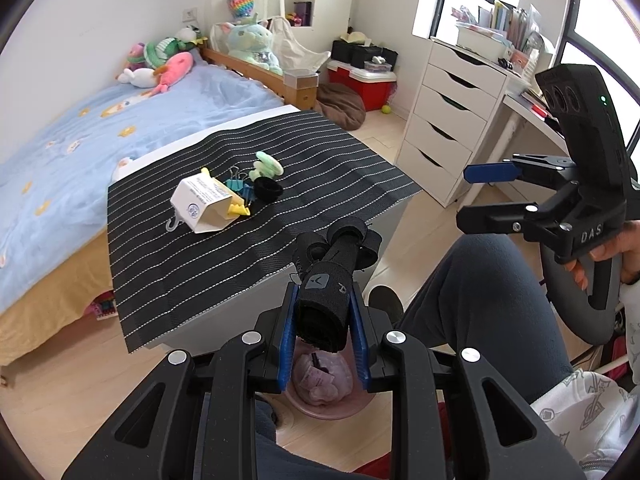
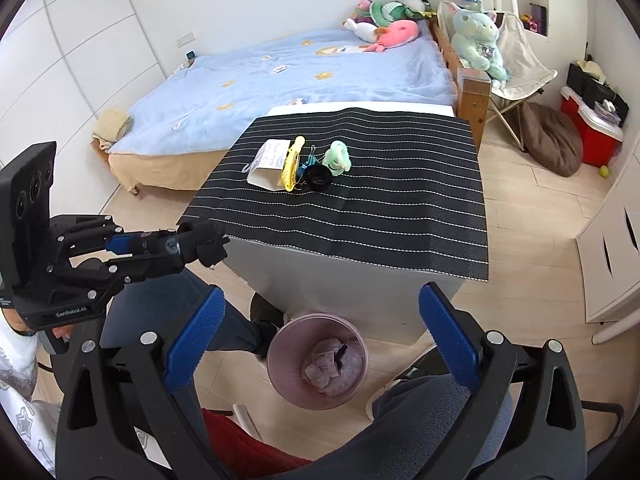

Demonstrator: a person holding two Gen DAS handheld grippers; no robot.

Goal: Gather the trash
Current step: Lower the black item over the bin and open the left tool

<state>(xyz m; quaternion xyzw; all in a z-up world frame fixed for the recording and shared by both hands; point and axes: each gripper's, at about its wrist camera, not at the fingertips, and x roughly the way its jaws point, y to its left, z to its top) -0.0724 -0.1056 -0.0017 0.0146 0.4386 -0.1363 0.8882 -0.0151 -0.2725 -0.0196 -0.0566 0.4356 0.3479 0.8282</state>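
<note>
My left gripper (image 1: 324, 328) is shut on a rolled black fabric wrap (image 1: 332, 280), held above the pink trash bin (image 1: 320, 412) on the floor; the wrap also shows in the right wrist view (image 2: 188, 244). The bin (image 2: 280, 372) holds crumpled paper. My right gripper (image 2: 320, 336) is open and empty above the bin; it also shows in the left wrist view (image 1: 488, 192). On the striped black mat (image 2: 380, 208) lie a white paper carton (image 2: 268, 164), a yellow clip (image 2: 292, 160), binder clips (image 1: 240, 188), a black ring (image 2: 319, 178) and a green toy (image 2: 338, 158).
The mat covers a white table (image 2: 344, 276) beside a blue bed (image 2: 280, 76) with plush toys. White drawers (image 1: 448, 120) stand to the right, a red cooler (image 2: 592, 132) and brown cushion (image 2: 552, 140) behind. The person's legs (image 1: 480, 304) flank the bin.
</note>
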